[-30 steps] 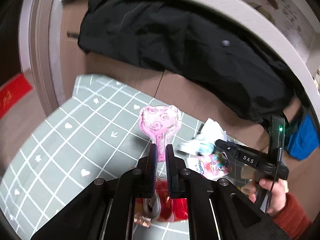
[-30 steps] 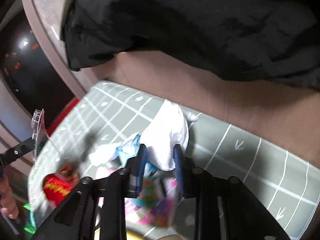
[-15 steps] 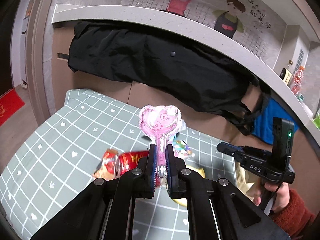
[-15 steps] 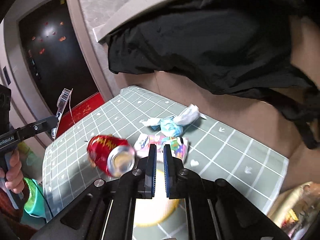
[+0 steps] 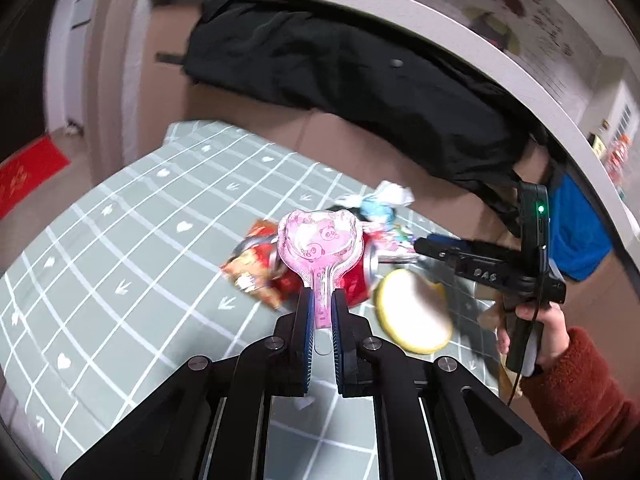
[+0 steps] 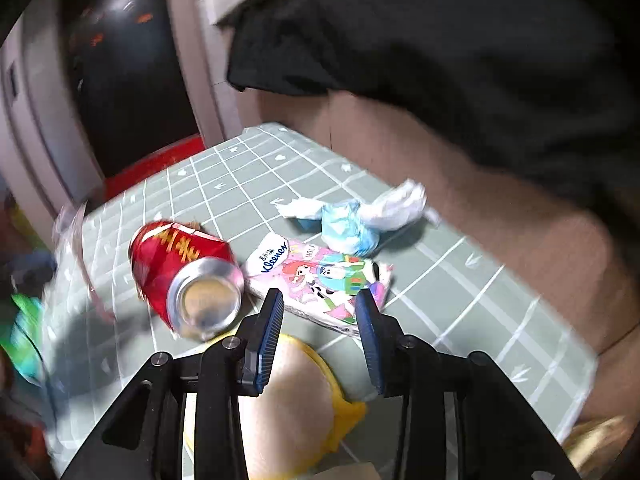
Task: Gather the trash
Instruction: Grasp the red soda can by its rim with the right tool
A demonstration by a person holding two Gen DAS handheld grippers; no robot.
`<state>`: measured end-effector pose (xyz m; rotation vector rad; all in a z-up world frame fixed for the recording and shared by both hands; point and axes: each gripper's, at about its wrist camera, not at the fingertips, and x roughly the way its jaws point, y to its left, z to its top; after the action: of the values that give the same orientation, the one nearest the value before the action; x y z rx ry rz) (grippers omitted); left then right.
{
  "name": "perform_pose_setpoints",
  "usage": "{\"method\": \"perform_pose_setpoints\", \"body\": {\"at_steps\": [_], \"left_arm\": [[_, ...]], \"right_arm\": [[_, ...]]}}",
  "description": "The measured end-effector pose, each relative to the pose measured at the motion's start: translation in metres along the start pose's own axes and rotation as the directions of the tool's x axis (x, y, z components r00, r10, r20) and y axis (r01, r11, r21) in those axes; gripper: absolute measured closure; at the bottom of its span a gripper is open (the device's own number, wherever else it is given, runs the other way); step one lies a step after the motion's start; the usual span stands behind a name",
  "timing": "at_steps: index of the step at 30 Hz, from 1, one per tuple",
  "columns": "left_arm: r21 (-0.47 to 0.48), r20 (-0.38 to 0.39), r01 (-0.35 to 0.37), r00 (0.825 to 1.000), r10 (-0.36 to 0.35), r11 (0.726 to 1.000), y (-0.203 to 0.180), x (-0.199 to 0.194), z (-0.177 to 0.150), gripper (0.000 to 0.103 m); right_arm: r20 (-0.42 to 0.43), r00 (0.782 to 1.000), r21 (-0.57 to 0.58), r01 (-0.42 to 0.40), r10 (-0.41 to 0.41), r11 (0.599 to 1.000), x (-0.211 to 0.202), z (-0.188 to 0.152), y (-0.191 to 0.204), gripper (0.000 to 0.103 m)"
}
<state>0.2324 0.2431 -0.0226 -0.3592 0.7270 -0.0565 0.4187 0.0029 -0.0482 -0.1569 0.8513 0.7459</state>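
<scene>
On the mat ahead of you, the can lies on its side at the left, its open end toward you. Just right of it lies the tissue pack, flat, with the crumpled tissue behind it, nearer the cardboard. The lid sits nearest you, in front of can and pack, below your right gripper. From your left side, the wrapper lies left of the can, behind the packet in your left gripper. The cloth hangs over the cardboard behind the mat.
</scene>
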Motion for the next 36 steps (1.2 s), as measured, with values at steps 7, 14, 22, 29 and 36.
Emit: {"method": "perform_pose_setpoints", "body": {"at_steps": [7,14,22,29,36], "left_arm": [[-0.026,0.032,-0.042,0.999,0.043,0.999,0.025,-0.013,0.005,0.094],[-0.018,0.012,-0.044,0.999,0.044,0.999,0.024,-0.007,0.003,0.094],[-0.065,0.04,-0.091,0.995,0.094,0.994,0.028,0.006,0.003,0.094],[-0.062,0.037,-0.084,0.996,0.086,0.995,0.036,0.01,0.005,0.094],[-0.043,0.034,-0.086,0.996,0.087,0.995,0.034,0.015,0.007,0.094]], "right_arm": [[-0.117,0.992,-0.033,-0.052,0.048,0.998,0.01,-0.038,0.018,0.067],[-0.153,0.985,-0.121,-0.105,0.086,0.987,-0.025,-0.069,0.052,0.066],[0.015,0.999,0.002,-0.044,0.044,0.999,-0.017,-0.018,0.077,0.066],[-0.039,0.998,0.043,-0.039,0.041,0.998,0.029,-0.003,0.084,0.066],[-0.061,0.998,0.019,0.01,-0.009,1.0,0.05,0.0,0.083,0.073]]}}
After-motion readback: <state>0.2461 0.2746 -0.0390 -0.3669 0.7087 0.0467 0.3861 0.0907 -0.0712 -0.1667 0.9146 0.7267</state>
